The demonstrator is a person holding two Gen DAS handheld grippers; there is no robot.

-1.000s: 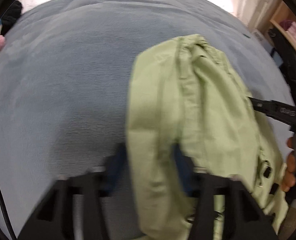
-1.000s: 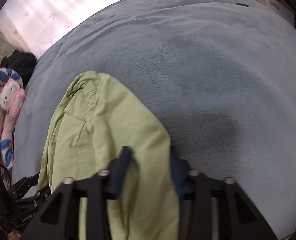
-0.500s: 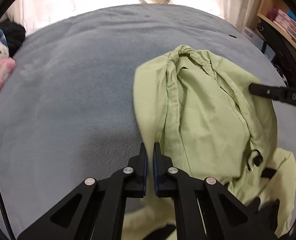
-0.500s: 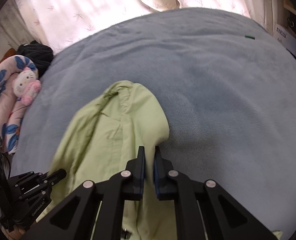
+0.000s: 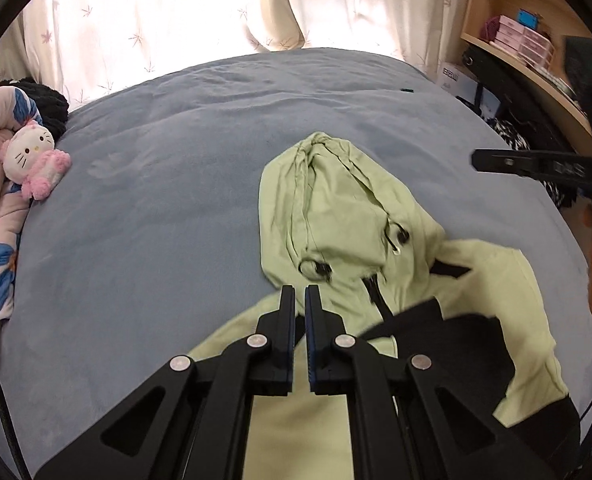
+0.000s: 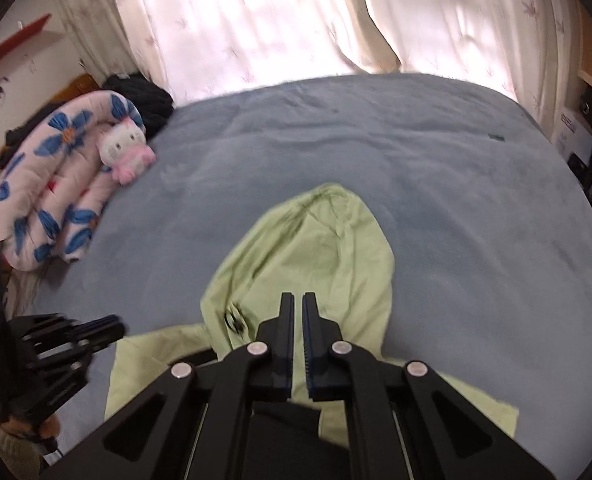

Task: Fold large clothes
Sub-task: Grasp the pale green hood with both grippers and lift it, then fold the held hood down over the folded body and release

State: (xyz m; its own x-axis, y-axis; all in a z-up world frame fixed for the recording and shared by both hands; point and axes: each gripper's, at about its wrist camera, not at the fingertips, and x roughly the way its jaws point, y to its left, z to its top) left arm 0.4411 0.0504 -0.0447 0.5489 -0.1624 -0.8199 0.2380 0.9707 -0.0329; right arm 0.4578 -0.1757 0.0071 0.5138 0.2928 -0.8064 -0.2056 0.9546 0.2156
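A light green hooded jacket (image 5: 336, 216) with black panels lies on the blue-grey bed cover (image 5: 156, 208), hood pointing away from me. It also shows in the right wrist view (image 6: 320, 248). My left gripper (image 5: 300, 294) is shut and empty, raised above the jacket near the collar. My right gripper (image 6: 298, 300) is shut and empty, raised above the hood. The right gripper's fingers (image 5: 508, 162) show at the right edge of the left wrist view. The left gripper (image 6: 96, 330) shows at the lower left of the right wrist view.
A Hello Kitty plush (image 5: 36, 160) and a floral pink quilt (image 6: 48, 184) lie at the bed's left edge with a dark garment (image 6: 144, 100) behind. Curtains (image 6: 296, 20) hang past the far edge. Shelves (image 5: 528, 40) and dark equipment stand at the right.
Both grippers were open around jacket fabric, closed on it, then let go and rose clear. The hood now lies flat on the bed and more of the room shows.
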